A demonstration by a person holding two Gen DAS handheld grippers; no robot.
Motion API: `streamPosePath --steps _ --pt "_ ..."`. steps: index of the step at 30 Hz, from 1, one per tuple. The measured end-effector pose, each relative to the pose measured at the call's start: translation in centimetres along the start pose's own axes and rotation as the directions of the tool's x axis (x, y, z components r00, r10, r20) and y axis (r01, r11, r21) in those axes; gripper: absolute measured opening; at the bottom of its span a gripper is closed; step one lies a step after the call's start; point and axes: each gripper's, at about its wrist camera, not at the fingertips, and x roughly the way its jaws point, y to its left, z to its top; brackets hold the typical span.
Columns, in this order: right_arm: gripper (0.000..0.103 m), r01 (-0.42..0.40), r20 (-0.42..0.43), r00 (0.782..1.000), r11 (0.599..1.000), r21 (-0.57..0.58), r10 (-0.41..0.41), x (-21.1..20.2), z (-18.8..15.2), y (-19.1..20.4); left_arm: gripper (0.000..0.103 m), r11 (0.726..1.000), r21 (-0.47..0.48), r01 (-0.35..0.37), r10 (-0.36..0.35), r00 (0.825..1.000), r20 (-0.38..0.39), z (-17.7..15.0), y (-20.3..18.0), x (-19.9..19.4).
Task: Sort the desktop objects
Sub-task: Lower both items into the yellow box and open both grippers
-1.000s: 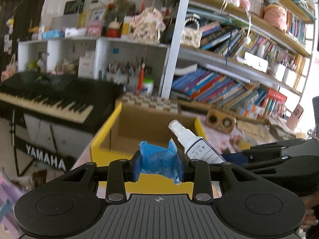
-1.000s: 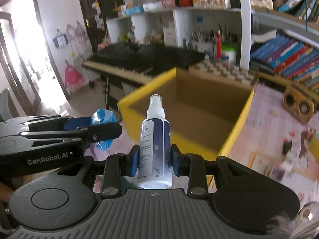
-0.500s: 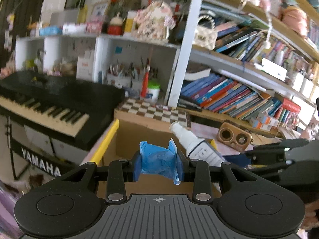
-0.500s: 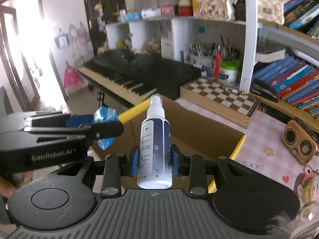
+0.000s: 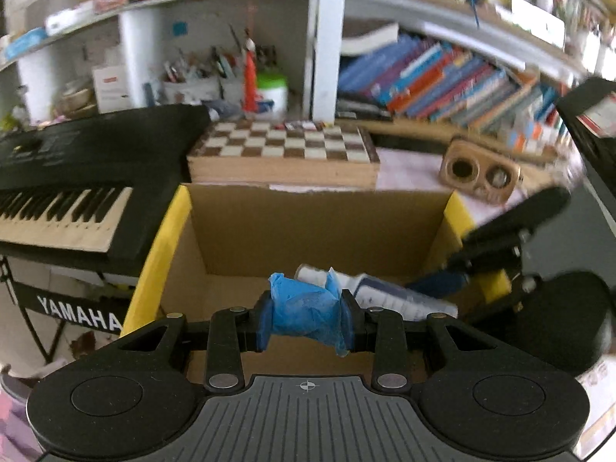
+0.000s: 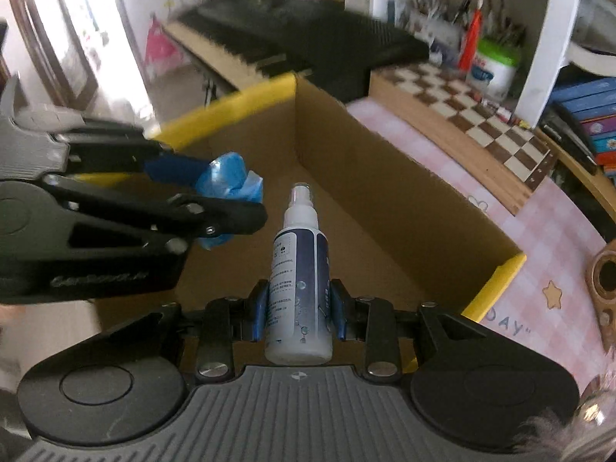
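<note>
My left gripper is shut on a crumpled blue wrapper and holds it above the inside of an open cardboard box with yellow flaps. My right gripper is shut on a white spray bottle with a dark label, also over the box. In the right wrist view the left gripper with the blue wrapper is just left of the bottle. In the left wrist view the bottle lies tilted behind the wrapper, with the right gripper at the right.
A wooden chessboard box sits behind the cardboard box. A black Yamaha keyboard stands to the left. A small wooden speaker rests on the pink tablecloth. Bookshelves fill the background.
Both grippers moved forward and tilted down over the box, so its inside now fills the views. Each still holds its object.
</note>
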Motion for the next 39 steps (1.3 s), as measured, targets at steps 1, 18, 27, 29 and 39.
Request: streamPosePath --steps 1,18,27,29,39 --pt "0.030 0.008 -0.018 1.000 1.000 -0.018 -0.008 0.6 0.3 -0.4 0.033 1.000 0.001 0.003 -0.003 1.000 -0.021 0.2 0.1 0.6" --pt "0.030 0.040 -0.191 0.975 0.936 -0.350 -0.113 5.5 1.3 -2.5 0.035 0.999 -0.042 -0.004 -0.003 0.986 -0.166 0.5 0.5 4.0" --pt "0.031 0.052 -0.196 0.972 0.932 -0.359 -0.130 6.2 1.2 -2.8 0.055 0.999 -0.049 0.001 -0.009 0.987 -0.159 0.6 0.4 4.1" --pt "0.031 0.058 -0.185 0.974 0.937 -0.344 -0.128 6.1 1.3 -2.9 0.067 0.999 -0.037 -0.025 0.021 0.993 -0.115 0.6 0.0 3.5" --pt "0.036 0.125 -0.009 0.991 0.969 -0.214 -0.130 1.5 1.5 -2.7 0.076 0.997 -0.033 -0.066 0.068 0.996 0.064 0.5 -1.3 -0.6"
